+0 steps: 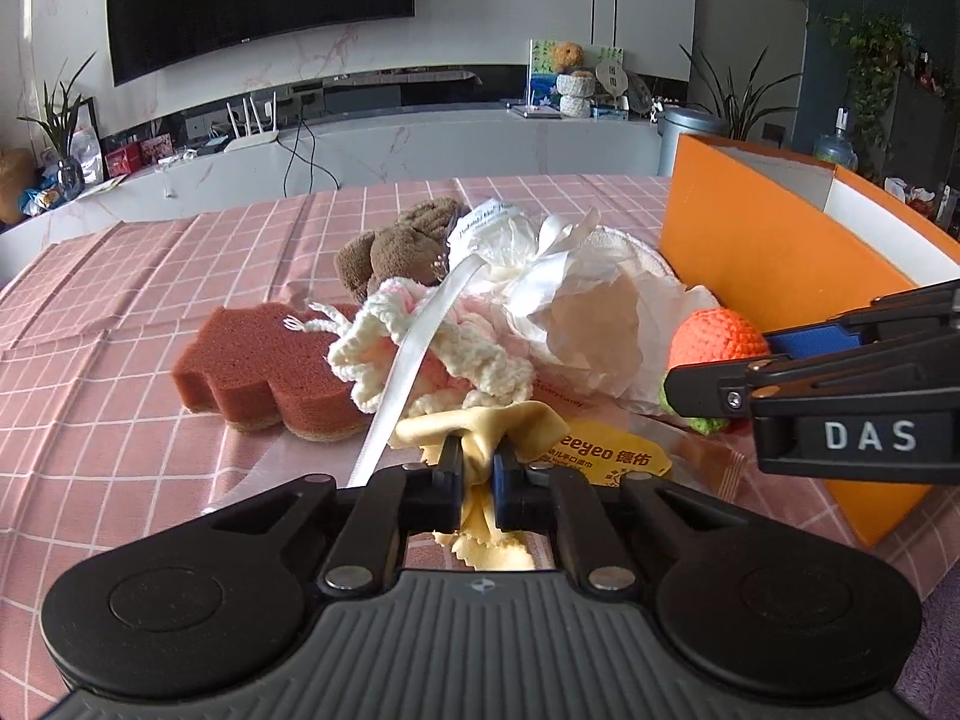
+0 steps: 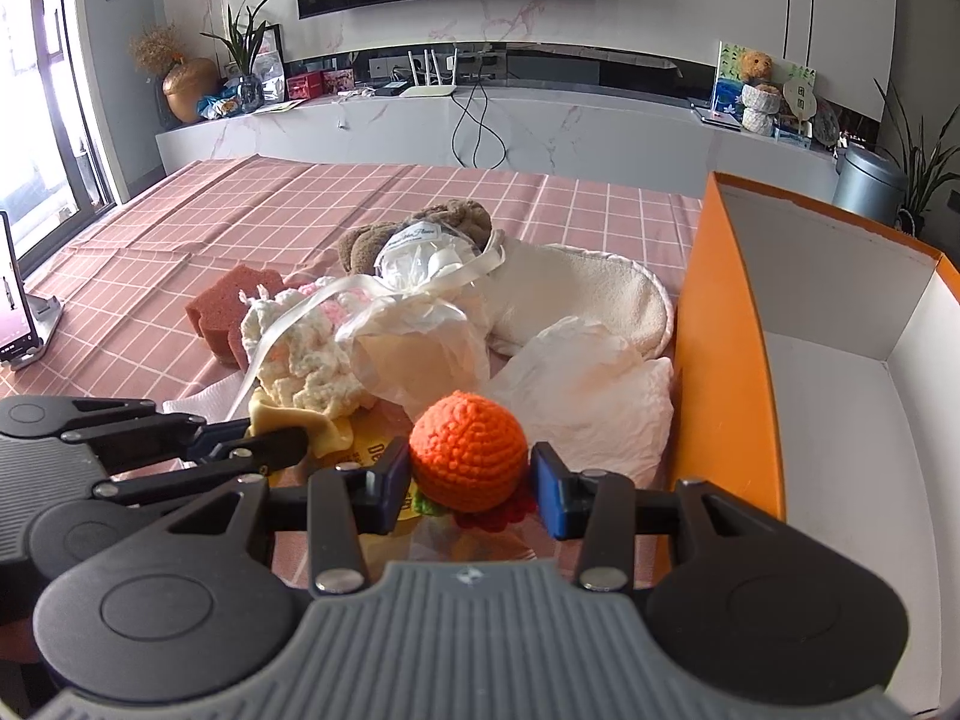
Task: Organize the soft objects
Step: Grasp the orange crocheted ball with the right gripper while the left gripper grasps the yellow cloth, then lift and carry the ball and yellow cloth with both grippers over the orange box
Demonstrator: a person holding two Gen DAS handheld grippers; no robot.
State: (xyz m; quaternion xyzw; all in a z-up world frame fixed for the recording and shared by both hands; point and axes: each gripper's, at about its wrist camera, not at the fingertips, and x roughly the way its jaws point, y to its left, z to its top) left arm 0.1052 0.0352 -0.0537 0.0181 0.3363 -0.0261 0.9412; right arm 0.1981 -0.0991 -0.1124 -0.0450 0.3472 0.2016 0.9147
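Observation:
A pile of soft things lies on the pink checked tablecloth (image 1: 120,312). My left gripper (image 1: 478,468) is shut on a pale yellow cloth (image 1: 480,426) at the near edge of the pile; it also shows in the right wrist view (image 2: 264,450). My right gripper (image 2: 471,474) has its pads either side of an orange crocheted ball (image 2: 468,459), touching or nearly so; the ball also shows in the left wrist view (image 1: 714,336). Behind lie a cream and pink knit piece (image 1: 420,348), a brown sponge (image 1: 252,372), a brown plush (image 1: 396,246), a white ribboned bag (image 1: 540,264) and white tissue (image 2: 588,390).
An open orange box (image 2: 729,360) with a white inside stands right of the pile, close to the right gripper. A yellow packet (image 1: 606,456) lies under the near objects. A phone on a stand (image 2: 18,312) is at the table's left edge. A TV console runs behind.

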